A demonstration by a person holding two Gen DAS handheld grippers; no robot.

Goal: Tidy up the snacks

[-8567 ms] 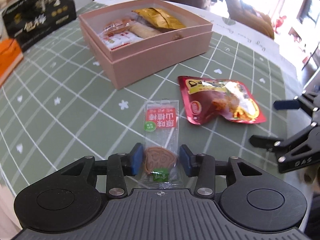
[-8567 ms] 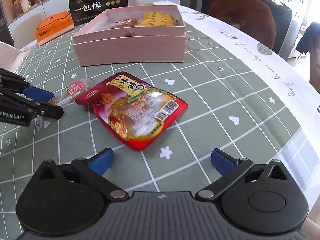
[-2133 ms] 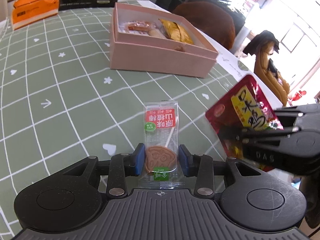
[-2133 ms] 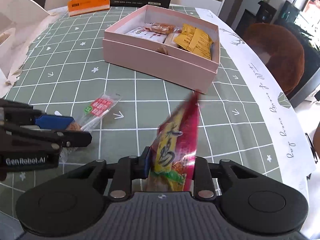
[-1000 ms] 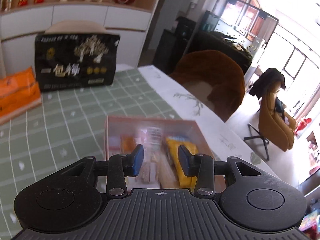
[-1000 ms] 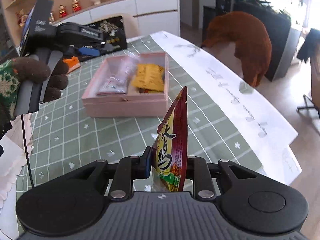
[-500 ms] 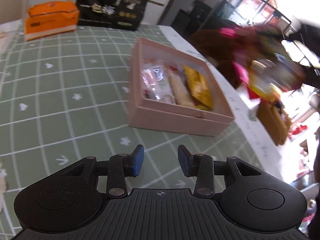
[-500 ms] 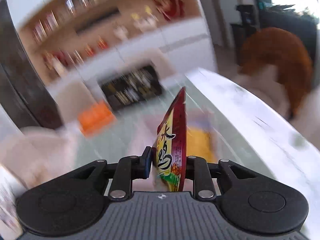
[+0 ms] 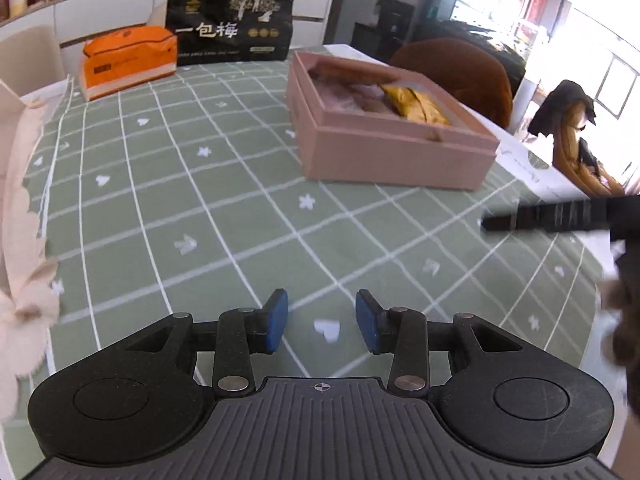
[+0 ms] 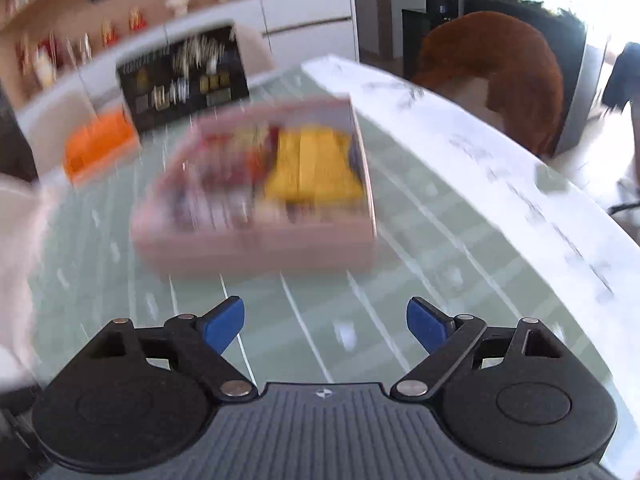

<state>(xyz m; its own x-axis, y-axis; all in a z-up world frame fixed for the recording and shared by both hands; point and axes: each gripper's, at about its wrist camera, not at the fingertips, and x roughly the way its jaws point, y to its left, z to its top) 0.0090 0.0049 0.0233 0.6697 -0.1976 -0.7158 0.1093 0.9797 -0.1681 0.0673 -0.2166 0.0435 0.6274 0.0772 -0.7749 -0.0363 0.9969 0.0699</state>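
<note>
My left gripper (image 9: 322,322) stands narrowly parted and empty; my right gripper (image 10: 325,324) stands wide and empty. The snacks lie inside the pink box (image 9: 394,148) ahead of both. Retreat level, clear of the box wall, avoiding its rim.

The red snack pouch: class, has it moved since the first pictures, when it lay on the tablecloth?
Yes. It is gone from the green tablecloth in front of the pink box; the right gripper has its jaws open and empty. Red shows inside the blurred box, likely the pouch.
</note>
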